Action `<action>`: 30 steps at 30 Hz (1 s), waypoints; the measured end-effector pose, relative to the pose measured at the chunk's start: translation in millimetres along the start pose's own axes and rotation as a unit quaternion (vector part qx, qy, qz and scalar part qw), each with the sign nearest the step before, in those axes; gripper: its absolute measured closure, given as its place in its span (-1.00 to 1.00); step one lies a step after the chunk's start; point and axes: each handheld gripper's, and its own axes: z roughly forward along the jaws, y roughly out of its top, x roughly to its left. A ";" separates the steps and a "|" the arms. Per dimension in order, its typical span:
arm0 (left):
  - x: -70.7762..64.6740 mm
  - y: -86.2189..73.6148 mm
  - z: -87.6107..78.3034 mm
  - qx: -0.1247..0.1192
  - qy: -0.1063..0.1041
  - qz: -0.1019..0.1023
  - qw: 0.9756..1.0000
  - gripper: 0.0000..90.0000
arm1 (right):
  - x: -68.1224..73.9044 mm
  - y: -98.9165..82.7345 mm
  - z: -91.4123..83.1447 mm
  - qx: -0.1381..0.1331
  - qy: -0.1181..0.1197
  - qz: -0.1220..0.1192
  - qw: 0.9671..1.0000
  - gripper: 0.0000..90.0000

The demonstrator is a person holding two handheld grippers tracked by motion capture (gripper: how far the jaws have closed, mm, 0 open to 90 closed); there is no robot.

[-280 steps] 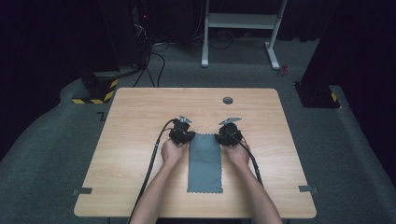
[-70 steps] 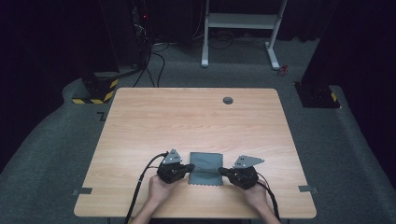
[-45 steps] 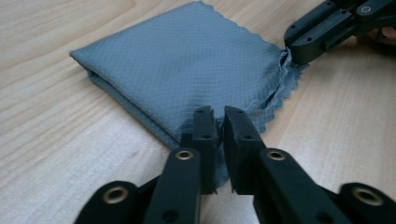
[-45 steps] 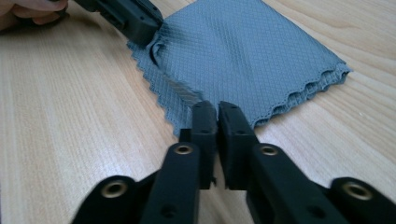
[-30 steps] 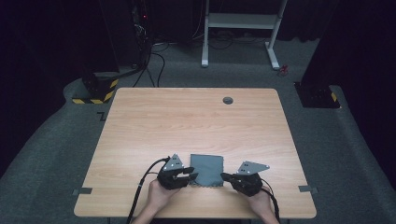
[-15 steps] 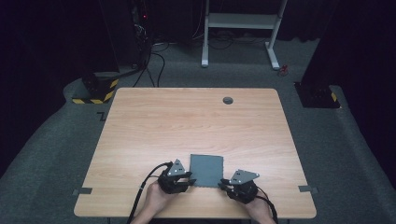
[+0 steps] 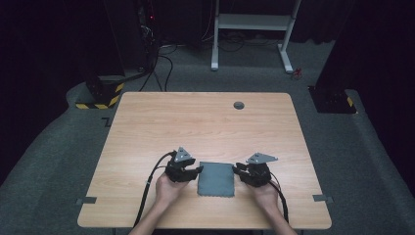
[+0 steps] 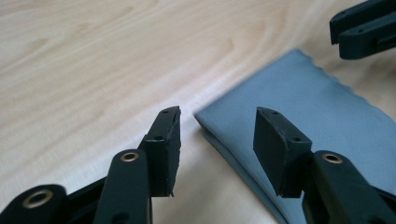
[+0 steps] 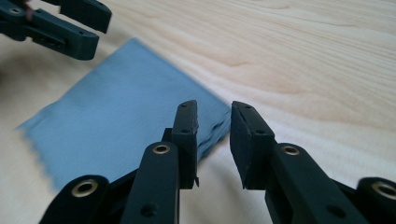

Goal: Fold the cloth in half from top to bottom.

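Dark grey carpet surrounds our light wooden table (image 7: 147, 122). We see the folded grey cloth (image 7: 216, 178) lying flat near its front edge, now released: the left gripper (image 7: 195, 172) and right gripper (image 7: 238, 171) have just been opening, jaws apart, nothing pinched, and flank it.

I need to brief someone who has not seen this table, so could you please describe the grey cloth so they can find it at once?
Start at the light wooden table and look to its near edge, by the person's hands. The folded grey cloth lies flat there, between the left gripper and the right gripper. It is the only soft, blue-grey square, with a zigzag-cut edge.
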 end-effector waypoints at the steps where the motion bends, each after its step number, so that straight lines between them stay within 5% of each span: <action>1: 0.7 3.0 4.6 0.003 0.003 -0.003 1.000 0.14 | -2.1 2.5 5.0 0.002 -0.005 0.003 1.000 0.60; 7: 8.0 8.7 24.1 0.030 0.027 -0.010 0.999 0.14 | -8.7 11.1 29.1 0.017 -0.025 0.022 0.999 0.57; 10: 9.0 8.2 29.4 0.045 0.034 0.006 0.998 0.12 | -7.7 11.7 36.4 0.038 -0.042 -0.003 0.998 0.54; 14: 9.2 8.6 29.2 0.047 0.031 0.009 0.998 0.12 | -8.2 13.7 35.8 0.049 -0.036 -0.012 0.998 0.60; 18: 8.8 11.4 29.0 0.055 0.010 0.022 0.998 0.42 | -4.5 16.6 36.5 0.060 -0.023 -0.033 0.997 0.92; 21: 9.0 14.8 30.4 0.066 -0.016 0.021 0.997 0.75 | -5.0 19.9 38.1 0.067 -0.023 -0.042 0.997 0.98; 25: 6.8 18.2 32.0 0.067 0.003 0.050 0.997 0.95 | -6.8 23.6 41.5 0.062 -0.033 -0.047 0.996 0.98; 30: 13.9 22.0 34.6 0.047 0.017 0.036 0.998 0.96 | -9.5 32.8 45.0 0.054 -0.046 -0.044 0.996 0.99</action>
